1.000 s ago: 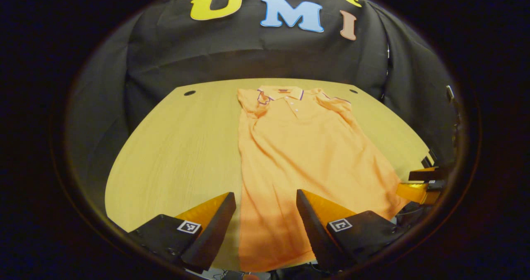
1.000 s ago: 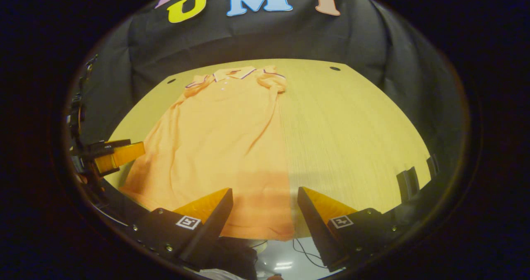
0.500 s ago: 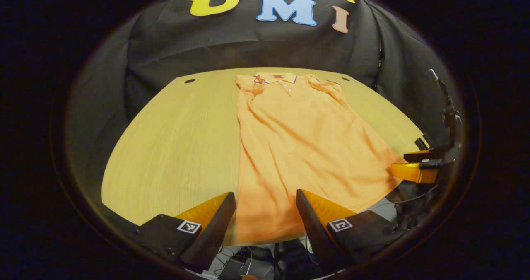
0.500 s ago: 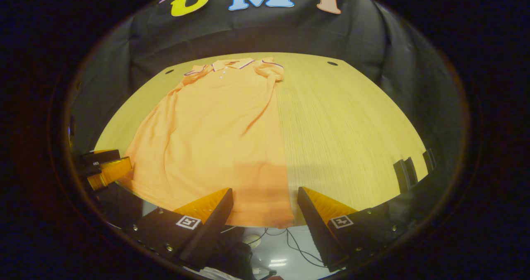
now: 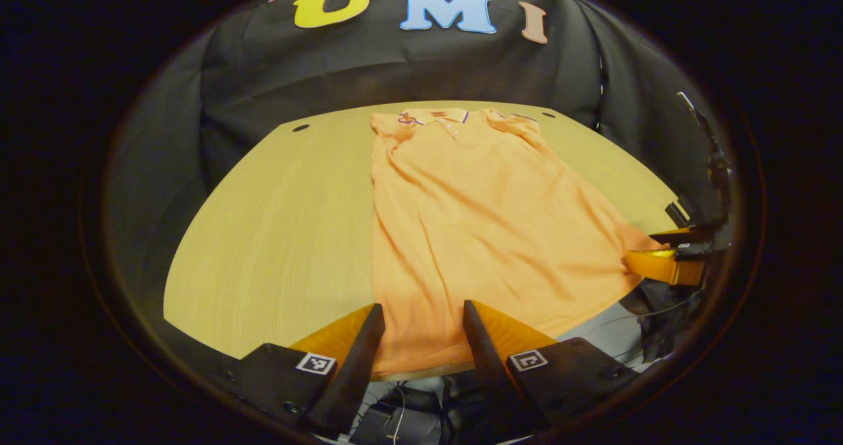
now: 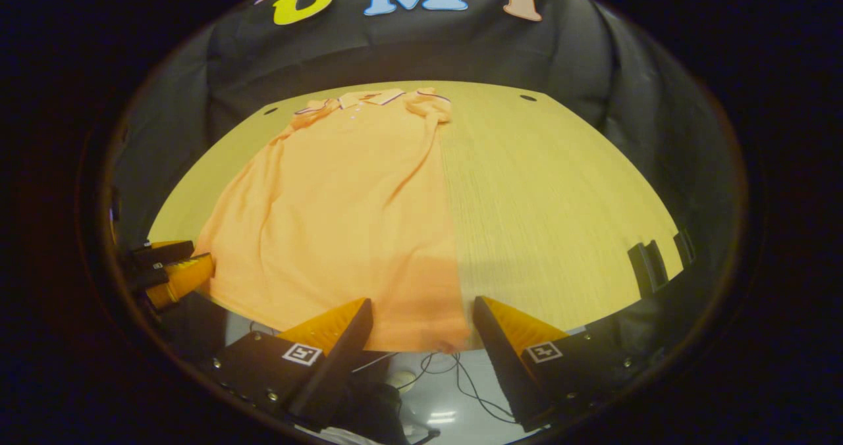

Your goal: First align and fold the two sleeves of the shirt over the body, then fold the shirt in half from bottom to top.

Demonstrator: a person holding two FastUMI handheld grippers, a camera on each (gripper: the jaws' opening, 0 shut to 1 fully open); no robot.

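An orange polo shirt [image 5: 474, 214] lies flat on the wooden table [image 5: 276, 221], collar far, hem at the near edge. Both short sleeves are folded in over the body. My left gripper [image 5: 421, 310] is open at the hem's left corner, with cloth between its fingers but not pinched. In the right gripper view the shirt [image 6: 342, 201] lies left of centre on the table [image 6: 560, 201]. My right gripper [image 6: 421, 303] is open astride the hem's right corner. Each view shows the other gripper at the far corner of the hem: the right gripper [image 5: 658, 264] and the left gripper [image 6: 174, 274].
Small round holes [image 5: 301, 128] [image 6: 527, 97] mark the table's far corners. Two black clips [image 6: 649, 267] stand at the table's right edge. Cables [image 6: 454, 372] lie on the floor below the near edge. Bare wood flanks the shirt on both sides.
Both grippers have drawn back toward the near table edge, so the hem now sits between their fingertips. The left jaws have narrowed slightly. The shirt has not moved.
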